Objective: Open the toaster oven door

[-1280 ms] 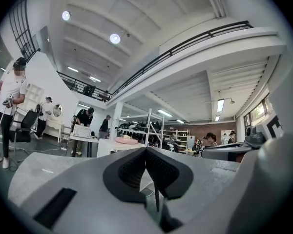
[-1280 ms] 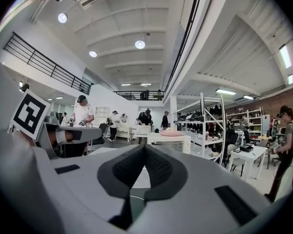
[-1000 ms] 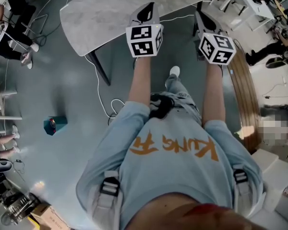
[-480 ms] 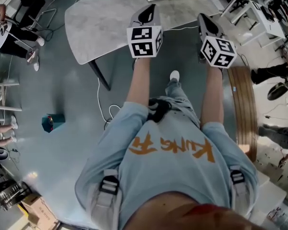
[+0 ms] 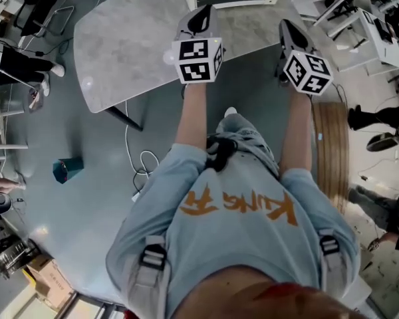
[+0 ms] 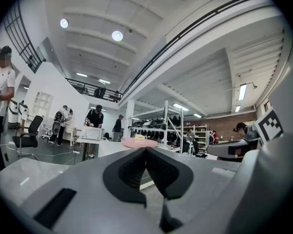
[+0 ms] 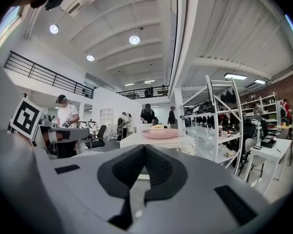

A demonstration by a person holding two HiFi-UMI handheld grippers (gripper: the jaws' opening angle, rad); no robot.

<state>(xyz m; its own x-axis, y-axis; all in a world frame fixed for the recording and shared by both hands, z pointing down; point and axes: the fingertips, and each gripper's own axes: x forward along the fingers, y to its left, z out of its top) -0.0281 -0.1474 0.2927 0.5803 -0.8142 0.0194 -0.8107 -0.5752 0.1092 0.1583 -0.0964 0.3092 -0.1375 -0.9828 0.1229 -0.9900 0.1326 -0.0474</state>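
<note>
Both pairs of jaws are pressed together with nothing between them. Your left gripper (image 6: 146, 152) and right gripper (image 7: 144, 149) point roughly level, out over open floor.

I can't pick out a toaster oven for certain. Straight ahead of both jaw tips, well apart from them, stands a white box-like unit (image 7: 158, 141) with a pink plate (image 7: 159, 133) on top. That may be it, but no door or handle shows.

I judge you're only at the approach. Closed jaws can't take a handle, so arriving like this means bumping the door rather than gripping it. The grey table (image 5: 126, 45) lies under and left of the left jaws, and a white cable (image 5: 134, 158) trails on the floor beneath it; either could catch you. A knock could slide the plate off.
</note>
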